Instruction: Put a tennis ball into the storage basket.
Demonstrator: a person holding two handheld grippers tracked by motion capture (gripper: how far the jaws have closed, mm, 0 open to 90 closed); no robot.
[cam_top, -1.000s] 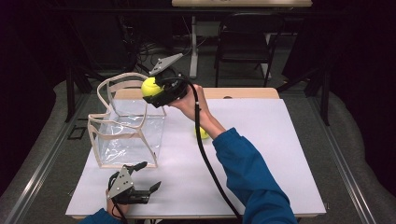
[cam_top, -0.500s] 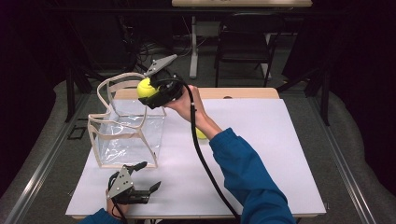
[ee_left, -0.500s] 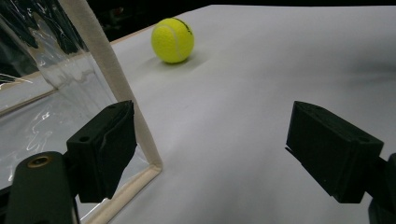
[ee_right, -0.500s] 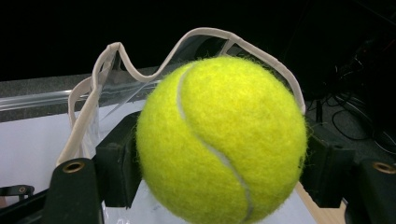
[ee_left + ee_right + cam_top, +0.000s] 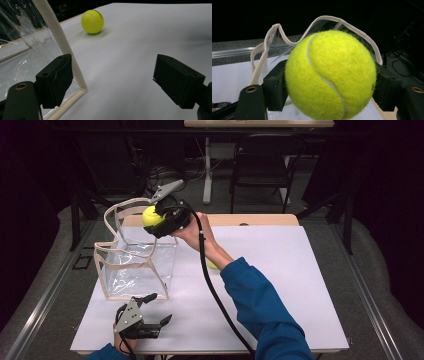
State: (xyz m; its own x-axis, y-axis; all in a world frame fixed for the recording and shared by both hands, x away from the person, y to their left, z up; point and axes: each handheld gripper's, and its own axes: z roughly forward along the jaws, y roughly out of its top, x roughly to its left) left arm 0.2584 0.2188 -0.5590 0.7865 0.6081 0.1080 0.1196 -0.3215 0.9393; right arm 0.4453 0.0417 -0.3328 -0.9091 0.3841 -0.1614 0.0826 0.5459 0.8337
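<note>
High view: right gripper [image 5: 156, 220] clamps tennis ball [image 5: 151, 216] above clear bag [image 5: 134, 270]; left gripper [image 5: 152, 309] rests wide open on table [image 5: 280, 285].

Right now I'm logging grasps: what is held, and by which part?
The right gripper clamps a tennis ball across its middle, jaws on opposite sides. The left gripper is open, holding nothing.

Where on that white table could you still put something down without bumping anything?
The right half of the table, beyond the blue sleeve, is bare. So is the front strip between the left gripper and that sleeve. The left rear is crowded: clear bag, right gripper holding a tennis ball.
</note>
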